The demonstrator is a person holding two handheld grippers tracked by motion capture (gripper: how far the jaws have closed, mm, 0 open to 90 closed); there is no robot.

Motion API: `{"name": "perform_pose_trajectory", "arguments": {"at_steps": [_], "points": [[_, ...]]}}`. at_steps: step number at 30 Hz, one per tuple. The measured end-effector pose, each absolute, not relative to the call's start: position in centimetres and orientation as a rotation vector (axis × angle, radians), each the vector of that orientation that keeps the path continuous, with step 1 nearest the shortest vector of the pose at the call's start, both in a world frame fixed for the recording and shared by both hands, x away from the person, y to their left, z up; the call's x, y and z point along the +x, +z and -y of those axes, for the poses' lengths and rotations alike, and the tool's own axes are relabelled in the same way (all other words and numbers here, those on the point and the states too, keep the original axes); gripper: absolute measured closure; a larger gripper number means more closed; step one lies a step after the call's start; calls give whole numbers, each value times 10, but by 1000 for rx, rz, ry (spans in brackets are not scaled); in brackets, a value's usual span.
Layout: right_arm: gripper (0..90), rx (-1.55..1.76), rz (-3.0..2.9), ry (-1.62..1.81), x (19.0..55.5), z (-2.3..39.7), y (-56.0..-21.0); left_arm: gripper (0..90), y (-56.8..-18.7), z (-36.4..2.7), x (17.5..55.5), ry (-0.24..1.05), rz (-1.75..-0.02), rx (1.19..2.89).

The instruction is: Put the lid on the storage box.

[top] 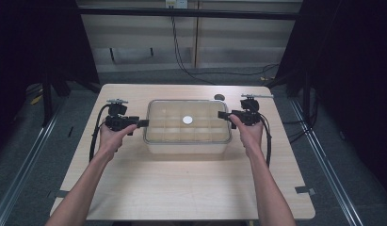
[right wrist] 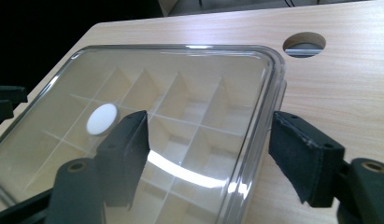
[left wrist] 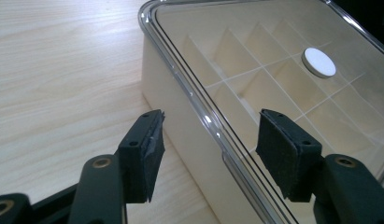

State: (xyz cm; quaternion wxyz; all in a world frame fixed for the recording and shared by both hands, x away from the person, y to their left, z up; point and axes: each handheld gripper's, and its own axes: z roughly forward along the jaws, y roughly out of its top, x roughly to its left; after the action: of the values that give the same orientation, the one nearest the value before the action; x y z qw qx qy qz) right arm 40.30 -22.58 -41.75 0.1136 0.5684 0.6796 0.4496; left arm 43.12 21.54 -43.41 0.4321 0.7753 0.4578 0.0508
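Pale wood table (top: 181, 188), dark curtained room — both grippers (top: 143, 123) (top: 222, 115) wide apart, flanking lidded divided box (top: 187, 136)

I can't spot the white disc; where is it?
The disc sits at the middle of the box's clear lid, halfway between the left tool and the right tool in the high view.

I see table (top: 181, 188): light wood, matt, fine grain. Box (left wrist: 180, 121): cream plastic, smooth. Lid (right wrist: 189, 60): clear plastic, glossy, with bright reflections. Disc (left wrist: 319, 61) on lid: white, matt. My left gripper (left wrist: 206, 140) and right gripper (right wrist: 208, 154): black matt plastic, rough dark pads (left wrist: 278, 149), brass-looking rivets.
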Motion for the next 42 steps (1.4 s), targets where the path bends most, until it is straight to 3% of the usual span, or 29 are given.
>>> {"name": "perform_pose_trajectory", "arguments": {"at_steps": [11, 23, 29, 32, 34, 42], "points": [[326, 1561, -2033, 1372, 374, 224, -408, 353, -422, -222, 403, 169, -1076, 1903], [341, 1513, -2057, 1413, 340, 224, -405, 365, -422, -231, 369, 214, -1018, 1951], [336, 1486, -2041, 1437, 316, 228, -403, 365, -425, -239, 350, 253, -1023, 1963], [332, 1485, -2035, 1432, 301, 231, -407, 364, -430, -245, 341, 251, -1036, 1956], [330, 1474, -2048, 1414, 293, 232, -410, 363, -434, -252, 332, 184, -1020, 1978], [284, 1467, -2047, 1393, 258, 236, -418, 352, -440, -262, 302, 211, -1013, 1985]]}}
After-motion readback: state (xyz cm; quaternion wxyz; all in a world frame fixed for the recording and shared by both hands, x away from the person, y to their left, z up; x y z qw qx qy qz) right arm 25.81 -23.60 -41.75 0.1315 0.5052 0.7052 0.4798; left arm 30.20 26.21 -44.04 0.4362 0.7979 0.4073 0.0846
